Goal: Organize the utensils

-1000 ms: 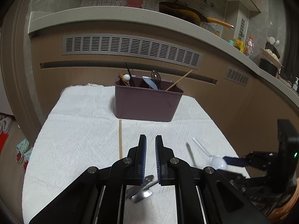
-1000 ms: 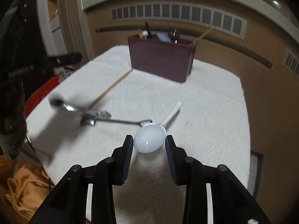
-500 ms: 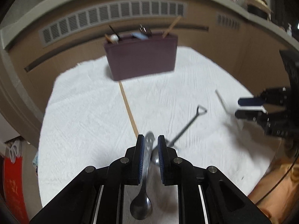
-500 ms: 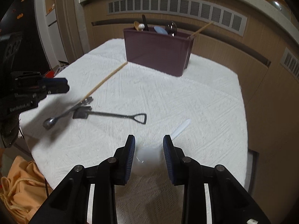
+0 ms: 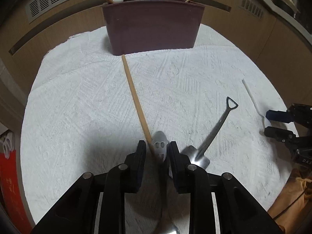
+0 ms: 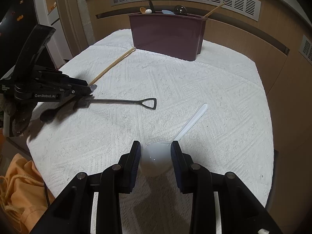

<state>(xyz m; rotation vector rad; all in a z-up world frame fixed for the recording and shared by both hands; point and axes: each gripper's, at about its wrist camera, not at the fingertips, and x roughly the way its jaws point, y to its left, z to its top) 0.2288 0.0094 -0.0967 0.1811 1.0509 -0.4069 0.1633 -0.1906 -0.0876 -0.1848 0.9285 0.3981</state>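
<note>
The dark maroon plastic utensil bin point(image 6: 166, 36) stands at the far edge of the white textured cloth covering the desk point(image 6: 214, 101); out of it poke a wooden chopstick point(image 6: 214, 9), a white-tipped handle, a pale blue piece and a dark rounded ladle-like head, though the view is too small to name them surely. The white plastic spoon point(image 6: 156, 159) lies on the cloth with its bowl between the parted jaws of the right gripper point(image 6: 155, 152), seemingly not clamped. The steel spoon with cut-out holes in its handle point(image 5: 160, 146) lies between the half-open jaws of the left gripper point(image 5: 157, 153), beside a long wooden chopstick point(image 5: 134, 97) and a shovel-shaped steel spoon point(image 5: 212, 134).
</note>
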